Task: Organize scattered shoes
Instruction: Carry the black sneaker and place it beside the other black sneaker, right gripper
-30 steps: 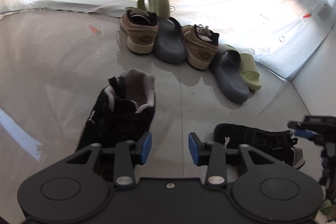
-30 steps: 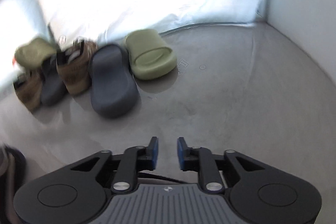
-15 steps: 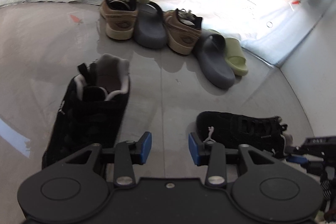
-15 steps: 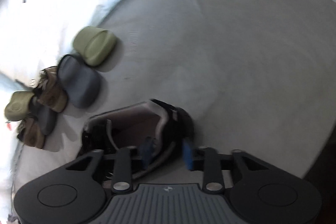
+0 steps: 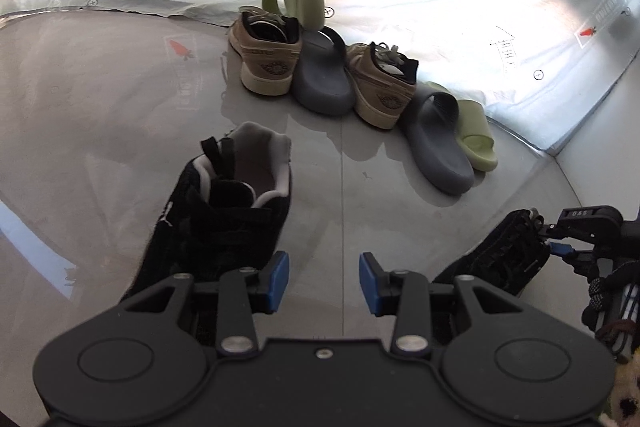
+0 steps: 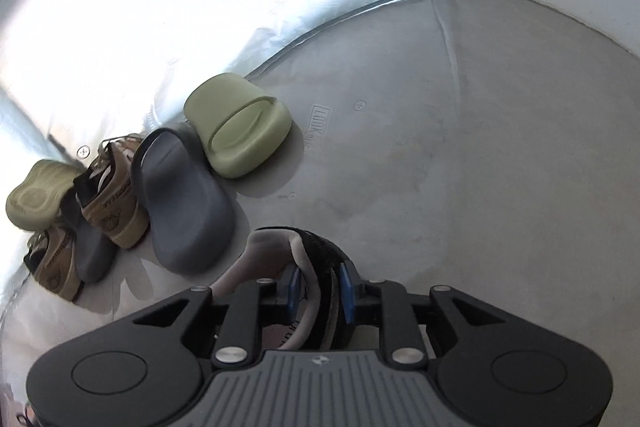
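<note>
A: Item one, change since the earlier frames: the right gripper (image 6: 318, 287) has come down from bare floor onto the black shoe (image 6: 320, 267); in the left view that shoe (image 5: 496, 259) has been tipped up off its side at four o'clock.

B: Grip status?

A: The shoe's heel collar sits between the blue pads; the jaws are opening slightly at this moment, with the collar looking lightly pinched. The left gripper (image 5: 322, 281) is part-spread, nothing between its fingers.

B: Item two, handling advice?

A: Judgement only: firm up the pinch on collar and lining together, lift level, and set the shoe beside its mate (image 5: 216, 211).

B: Positions?

A: The mate stands upright at eleven o'clock of the left gripper, just beside it. The tan sneakers (image 5: 268, 55), grey slides (image 5: 324, 79) and green slides (image 5: 476, 135) cluster from twelve to two o'clock against the white sheet (image 5: 440, 7).
</note>
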A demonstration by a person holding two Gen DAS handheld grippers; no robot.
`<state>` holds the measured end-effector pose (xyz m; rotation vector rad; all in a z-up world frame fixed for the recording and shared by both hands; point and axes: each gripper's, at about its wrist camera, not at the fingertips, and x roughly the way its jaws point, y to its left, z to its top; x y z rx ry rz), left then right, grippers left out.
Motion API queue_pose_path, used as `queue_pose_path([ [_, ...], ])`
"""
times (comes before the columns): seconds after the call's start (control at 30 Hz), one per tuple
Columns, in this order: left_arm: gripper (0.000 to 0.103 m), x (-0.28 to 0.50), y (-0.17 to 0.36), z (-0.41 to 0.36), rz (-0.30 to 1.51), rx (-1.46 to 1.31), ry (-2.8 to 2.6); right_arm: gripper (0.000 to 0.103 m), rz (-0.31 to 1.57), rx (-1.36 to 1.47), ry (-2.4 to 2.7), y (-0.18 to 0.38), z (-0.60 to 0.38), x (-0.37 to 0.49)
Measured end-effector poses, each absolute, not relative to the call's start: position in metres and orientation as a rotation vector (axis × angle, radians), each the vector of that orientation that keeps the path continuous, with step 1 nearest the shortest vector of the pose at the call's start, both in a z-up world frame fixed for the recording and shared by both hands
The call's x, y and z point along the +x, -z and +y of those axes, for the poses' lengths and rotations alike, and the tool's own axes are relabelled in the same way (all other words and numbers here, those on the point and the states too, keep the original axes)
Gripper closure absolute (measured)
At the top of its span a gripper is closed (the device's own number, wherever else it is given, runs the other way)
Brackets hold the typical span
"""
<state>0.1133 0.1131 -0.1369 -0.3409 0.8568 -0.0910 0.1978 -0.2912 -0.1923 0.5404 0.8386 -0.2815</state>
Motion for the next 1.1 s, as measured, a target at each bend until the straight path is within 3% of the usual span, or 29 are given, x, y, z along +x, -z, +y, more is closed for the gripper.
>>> queue_pose_path([
  [0.07,0.063,0.112,0.137,0.119,0.853,-0.359,0.068,0.040,0.798,0.620,0.324,0.185,-0.282,0.186],
  [0.13,0.063,0.112,0.139,0.125,0.852,-0.381,0.047,0.022,0.727,0.660,0.344,0.181,-0.269,0.163],
  [0.17,0.063,0.112,0.140,0.128,0.853,-0.395,0.038,0.018,0.698,0.673,0.346,0.180,-0.262,0.154],
  [0.37,0.063,0.113,0.145,0.136,0.875,-0.418,0.034,0.012,0.823,0.467,0.186,0.199,-0.206,0.152],
  [0.5,0.063,0.103,0.142,0.137,0.857,-0.377,0.033,0.008,0.813,0.312,0.213,0.207,-0.186,0.165],
  [0.77,0.063,0.087,0.145,0.165,0.819,-0.467,-0.074,0.024,0.811,0.129,0.021,0.206,-0.173,0.176],
  [1.1,0.063,0.068,0.146,0.184,0.799,-0.519,-0.141,0.025,0.860,-0.042,-0.373,0.205,-0.094,0.149],
])
